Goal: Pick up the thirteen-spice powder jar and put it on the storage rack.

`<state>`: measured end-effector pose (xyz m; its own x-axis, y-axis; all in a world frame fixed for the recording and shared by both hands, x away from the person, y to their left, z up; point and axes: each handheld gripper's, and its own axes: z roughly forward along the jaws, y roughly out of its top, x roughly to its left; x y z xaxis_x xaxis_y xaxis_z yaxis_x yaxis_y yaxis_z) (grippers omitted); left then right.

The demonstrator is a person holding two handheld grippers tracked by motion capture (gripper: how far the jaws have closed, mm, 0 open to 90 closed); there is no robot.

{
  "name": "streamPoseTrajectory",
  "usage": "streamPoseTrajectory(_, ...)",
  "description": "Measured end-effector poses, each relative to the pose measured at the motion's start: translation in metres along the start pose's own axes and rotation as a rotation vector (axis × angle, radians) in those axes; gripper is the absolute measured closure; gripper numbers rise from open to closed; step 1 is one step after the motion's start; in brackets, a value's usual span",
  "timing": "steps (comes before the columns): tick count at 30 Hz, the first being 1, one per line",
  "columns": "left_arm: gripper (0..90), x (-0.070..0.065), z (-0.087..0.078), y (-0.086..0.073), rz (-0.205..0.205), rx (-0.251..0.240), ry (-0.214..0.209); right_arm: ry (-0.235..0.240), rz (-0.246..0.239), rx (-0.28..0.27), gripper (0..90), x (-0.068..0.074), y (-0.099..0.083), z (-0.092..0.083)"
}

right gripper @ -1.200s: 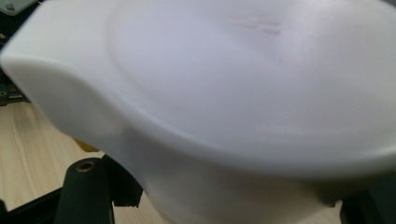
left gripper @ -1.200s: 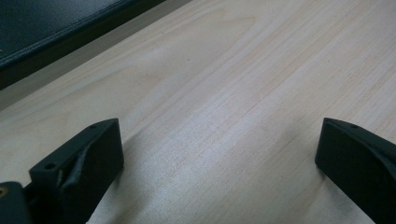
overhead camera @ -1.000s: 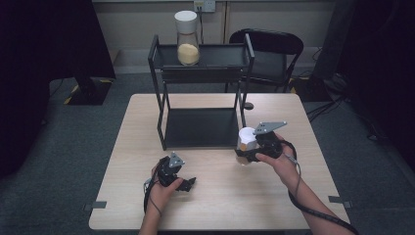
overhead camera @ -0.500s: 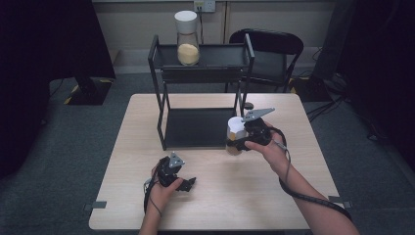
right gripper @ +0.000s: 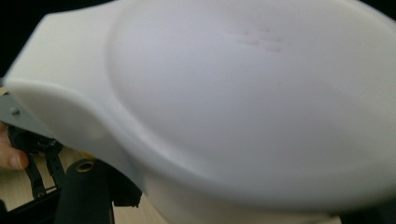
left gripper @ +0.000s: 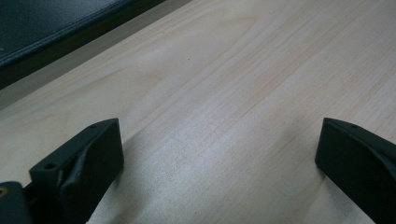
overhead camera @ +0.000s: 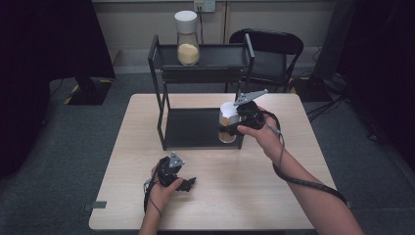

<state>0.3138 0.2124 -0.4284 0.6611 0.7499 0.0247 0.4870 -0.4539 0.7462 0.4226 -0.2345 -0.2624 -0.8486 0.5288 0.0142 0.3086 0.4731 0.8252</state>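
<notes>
Two jars show in the high view, and you hold one of them: your right gripper [overhead camera: 234,123] is clamped on the white-lidded jar [overhead camera: 228,122], pinching it at its side and carrying it in the air above the right front corner of the black rack [overhead camera: 203,98], in front of the lower shelf. The jar stands close to upright, with a yellowish filling visible low in it. The other jar [overhead camera: 187,38], also white-lidded and holding a yellow filling, stands on the left part of the rack's top shelf, well apart from the one you hold. Your left gripper [overhead camera: 188,183] rests on the wooden table [overhead camera: 274,196] near its front edge, to the left of your right arm and away from the rack. A black chair [overhead camera: 271,49] stands behind the table.

In the left gripper view, your jaws are spread wide over bare wood with nothing between them; the dark edge of the rack's base [left gripper: 56,32] runs across the upper left corner.

In the right gripper view, the white lid [right gripper: 243,102] of the held jar sits right up against the camera, blurred, and the left gripper and a fingertip show far off at the lower left edge.
</notes>
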Motion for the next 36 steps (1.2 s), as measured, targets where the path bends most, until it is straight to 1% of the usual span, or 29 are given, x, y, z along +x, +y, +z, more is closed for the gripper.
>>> streamPoseTrajectory(3, 0.3, 0.0, 0.0, 0.0, 0.0, 0.0, 0.0, -0.001, -0.011, -0.004, 30.6, 0.0, 0.01, -0.002)
streamPoseTrajectory(7, 0.3, 0.0, 0.0, 0.0, 0.0, 0.0, 0.0, 0.004, 0.003, -0.021, 30.7, -0.003, 0.021, -0.006)
streamPoseTrajectory(10, 0.3, 0.0, 0.0, 0.0, 0.0, 0.001, 0.0, -0.007, -0.006, -0.028, 30.6, -0.002, 0.03, -0.009)
streamPoseTrajectory(21, 0.3, 0.0, 0.0, 0.0, 0.0, 0.0, 0.0, -0.022, -0.003, -0.039, 30.7, -0.003, 0.058, -0.018)
streamPoseTrajectory(22, 0.3, 0.0, 0.0, 0.0, 0.0, 0.0, 0.0, -0.022, -0.003, -0.039, 30.7, -0.003, 0.058, -0.018)
streamPoseTrajectory(24, 0.3, 0.0, 0.0, 0.0, 0.0, 0.0, 0.0, -0.029, -0.003, -0.04, 30.7, -0.003, 0.067, -0.023)
streamPoseTrajectory(30, 0.3, 0.0, 0.0, 0.0, 0.0, 0.0, 0.0, -0.043, -0.008, -0.048, 30.7, -0.003, 0.083, -0.032)
streamPoseTrajectory(36, 0.3, 0.0, 0.0, 0.0, 0.0, 0.0, 0.0, -0.056, -0.014, -0.045, 30.7, -0.001, 0.1, -0.04)
